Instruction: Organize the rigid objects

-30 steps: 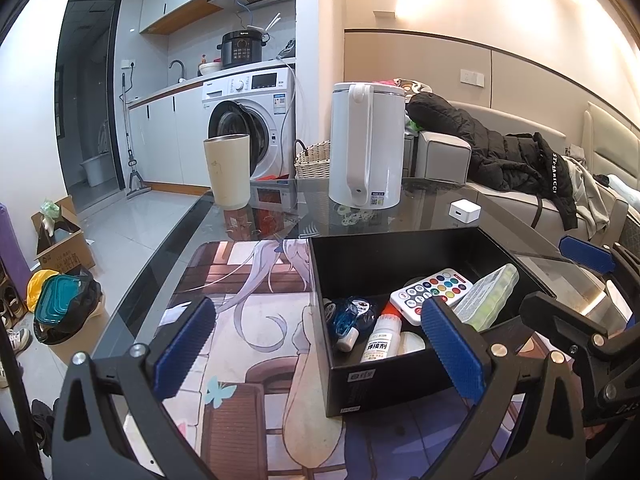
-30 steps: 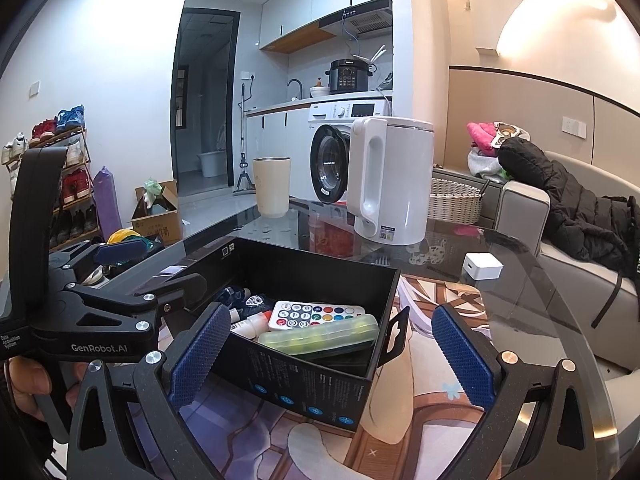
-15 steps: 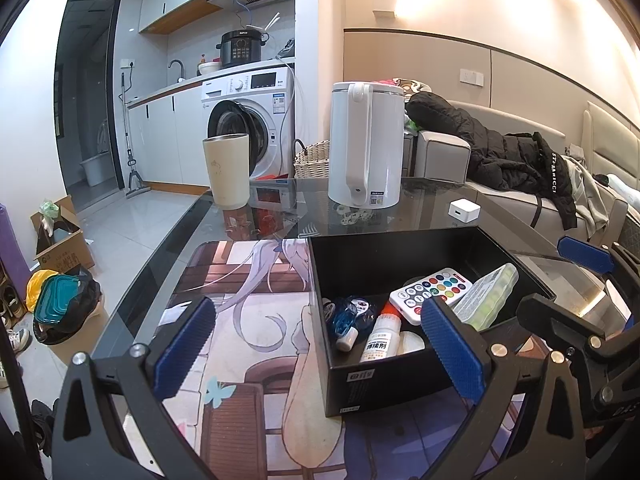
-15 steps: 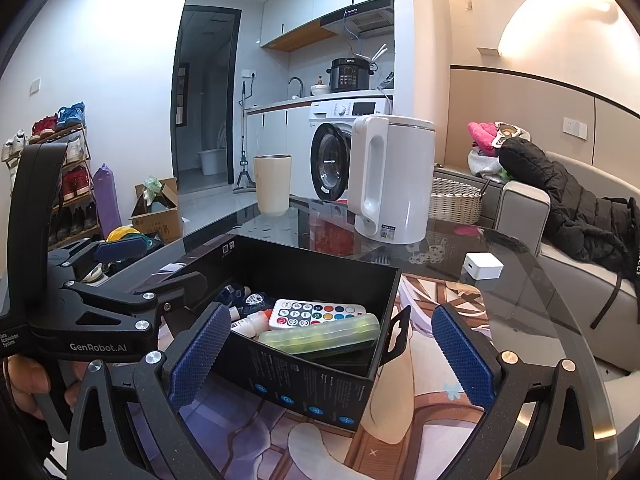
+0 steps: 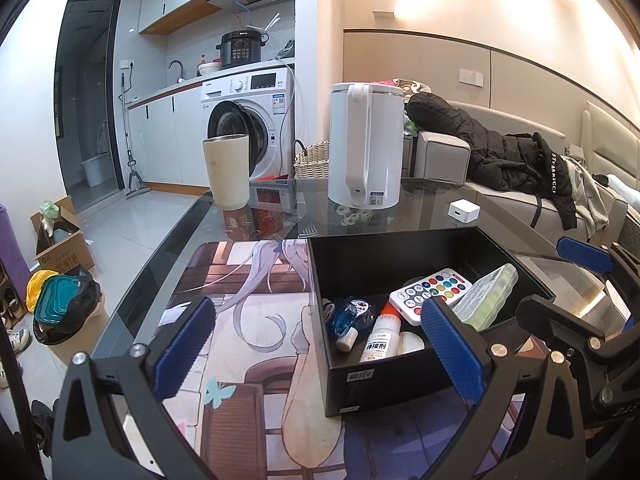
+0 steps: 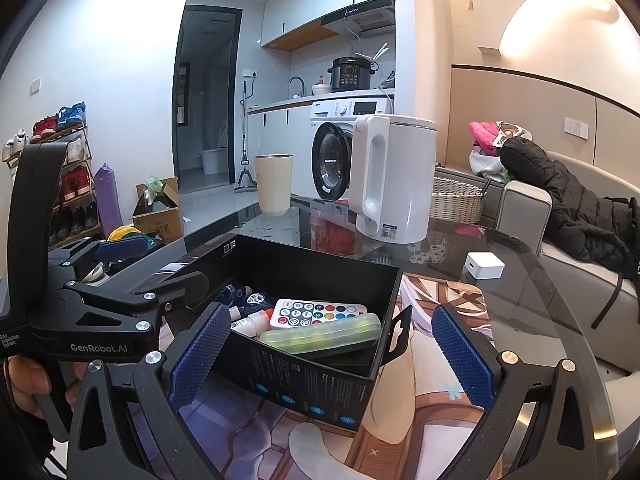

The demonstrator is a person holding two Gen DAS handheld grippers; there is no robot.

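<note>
A black open box (image 5: pixel 372 380) (image 6: pixel 304 376) sits on a printed mat on the glass table. Inside lie a white remote with coloured buttons (image 5: pixel 434 289) (image 6: pixel 316 312), a green pill case (image 5: pixel 486 296) (image 6: pixel 320 336), a white glue bottle with a red cap (image 5: pixel 382 334) (image 6: pixel 256 320) and a blue item (image 5: pixel 348 314). My left gripper (image 5: pixel 318 354) hangs open in front of the box's near left corner. My right gripper (image 6: pixel 332 358) is open too, just short of the box's near wall. Neither holds anything.
Behind the box stand a white kettle (image 5: pixel 364 146) (image 6: pixel 394 180), a beige cup (image 5: pixel 226 170) (image 6: pixel 274 184) and a small white cube (image 5: pixel 463 211) (image 6: pixel 484 266). A hand (image 6: pixel 24 380) holds the left gripper's handle. A sofa with a black jacket (image 5: pixel 500 156) lies to the right.
</note>
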